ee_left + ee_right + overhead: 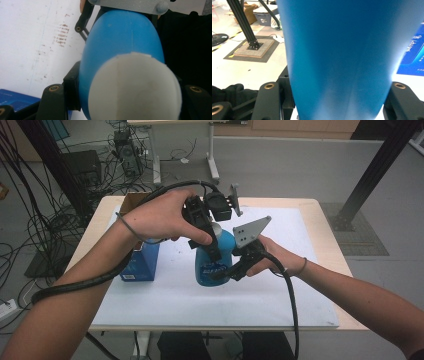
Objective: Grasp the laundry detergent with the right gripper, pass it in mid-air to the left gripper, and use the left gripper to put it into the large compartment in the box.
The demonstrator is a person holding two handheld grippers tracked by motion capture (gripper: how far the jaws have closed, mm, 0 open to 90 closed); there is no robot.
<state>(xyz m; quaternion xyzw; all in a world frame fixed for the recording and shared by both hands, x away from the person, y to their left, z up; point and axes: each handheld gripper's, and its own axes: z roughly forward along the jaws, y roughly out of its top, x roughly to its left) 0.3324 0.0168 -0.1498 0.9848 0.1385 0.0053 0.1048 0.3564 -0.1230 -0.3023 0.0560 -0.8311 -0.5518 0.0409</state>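
A blue bottle [209, 266] with a white cap [135, 87] stands upright on the white sheet [280, 290] at the table's middle. My left gripper [211, 236] comes down from above and is shut on the cap, its black jaws pressing on either side of it [130, 100]. From the right, my right gripper [227, 269] reaches in level and is shut on the bottle's body [337, 62], which sits between both jaws [337, 100]. The grey three-cornered plate [252, 231] of the right gripper rises beside the bottle's shoulder.
A blue carton [140, 261] stands just left of the bottle, with a brown cardboard box [135, 200] behind it at the table's far left corner. Cables trail from both grippers. Beyond the table are a black frame post [370, 175] and tangled floor cables.
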